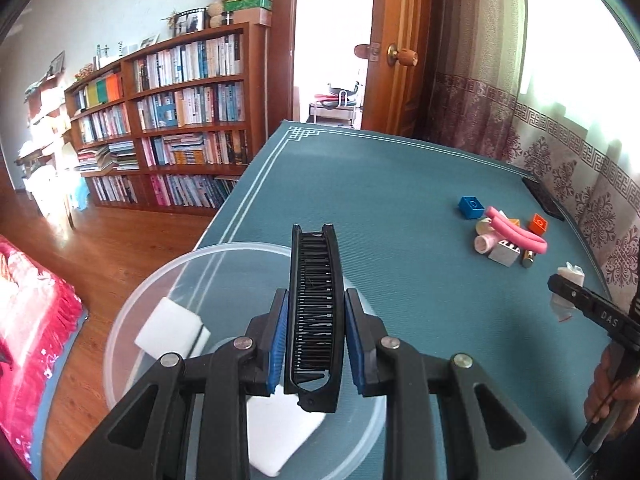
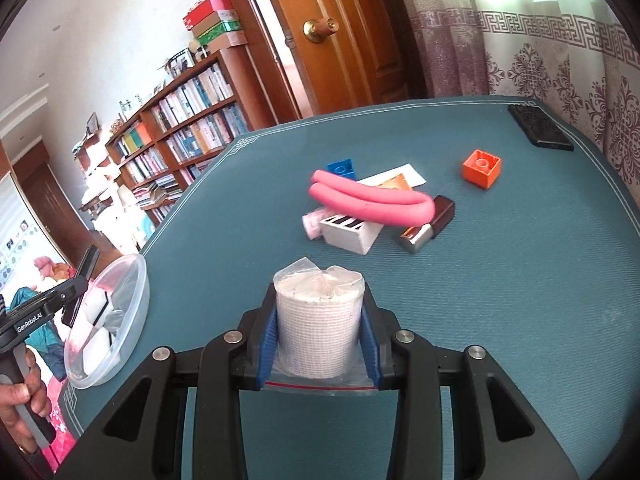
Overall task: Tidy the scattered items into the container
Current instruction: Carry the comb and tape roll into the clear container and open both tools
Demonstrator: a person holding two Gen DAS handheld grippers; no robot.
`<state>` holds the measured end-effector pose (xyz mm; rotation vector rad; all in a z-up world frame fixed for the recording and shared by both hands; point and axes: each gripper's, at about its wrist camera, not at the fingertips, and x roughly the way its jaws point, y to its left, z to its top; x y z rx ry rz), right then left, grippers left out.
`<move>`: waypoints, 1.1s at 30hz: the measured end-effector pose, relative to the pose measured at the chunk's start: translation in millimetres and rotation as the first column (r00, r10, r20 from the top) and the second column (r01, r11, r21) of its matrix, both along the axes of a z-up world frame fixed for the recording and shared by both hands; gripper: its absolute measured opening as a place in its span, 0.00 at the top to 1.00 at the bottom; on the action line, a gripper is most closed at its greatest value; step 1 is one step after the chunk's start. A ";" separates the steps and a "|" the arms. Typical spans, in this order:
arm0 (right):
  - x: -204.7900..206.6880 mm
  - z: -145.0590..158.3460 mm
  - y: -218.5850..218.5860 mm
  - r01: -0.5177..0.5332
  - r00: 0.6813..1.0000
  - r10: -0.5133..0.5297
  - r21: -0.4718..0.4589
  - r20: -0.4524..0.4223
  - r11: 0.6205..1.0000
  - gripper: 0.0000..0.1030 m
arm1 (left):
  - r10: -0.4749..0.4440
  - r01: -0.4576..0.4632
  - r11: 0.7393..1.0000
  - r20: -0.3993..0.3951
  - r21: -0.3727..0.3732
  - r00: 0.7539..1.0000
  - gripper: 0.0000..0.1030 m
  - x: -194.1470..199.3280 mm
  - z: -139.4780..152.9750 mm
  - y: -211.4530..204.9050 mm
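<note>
Bookshelves (image 1: 168, 120) line the far left wall. On the teal table (image 1: 380, 184), the left gripper (image 1: 316, 336) clamps a black comb (image 1: 314, 312) above the clear bowl (image 1: 132, 320). Farther right, toys (image 2: 376, 208) lie heaped; nearer, the right gripper (image 2: 320, 336) squeezes a bagged white roll (image 2: 318, 320).

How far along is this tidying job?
Partly done. White blocks already lie in the clear bowl. The left gripper holds a black comb over it; the right gripper holds a bagged white roll. The pink foam tube, the blue brick and the orange brick remain on the table.
</note>
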<state>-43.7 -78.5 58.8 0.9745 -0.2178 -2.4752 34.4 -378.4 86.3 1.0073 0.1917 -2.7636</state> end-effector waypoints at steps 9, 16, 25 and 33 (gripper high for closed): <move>17.5 12.7 -60.8 -0.098 0.994 0.101 -0.076 0.032 0.992 0.63 | 0.028 -0.028 1.000 0.011 0.000 1.000 0.71 31.4 -5.7 -31.0; 30.4 29.8 -121.4 -0.205 0.979 0.205 -0.044 -0.003 0.978 0.63 | 0.046 -0.046 0.998 0.008 0.043 0.999 0.71 46.9 -13.9 -52.7; 41.4 27.1 -186.0 -0.302 0.953 0.302 -0.011 0.005 0.953 0.62 | 0.062 -0.063 0.996 0.021 0.071 0.998 0.71 56.5 -25.2 -70.3; 42.3 14.3 -222.1 -0.357 0.933 0.356 0.009 0.044 0.934 0.60 | 0.067 -0.071 0.992 0.035 0.103 0.997 0.60 54.3 -34.7 -79.5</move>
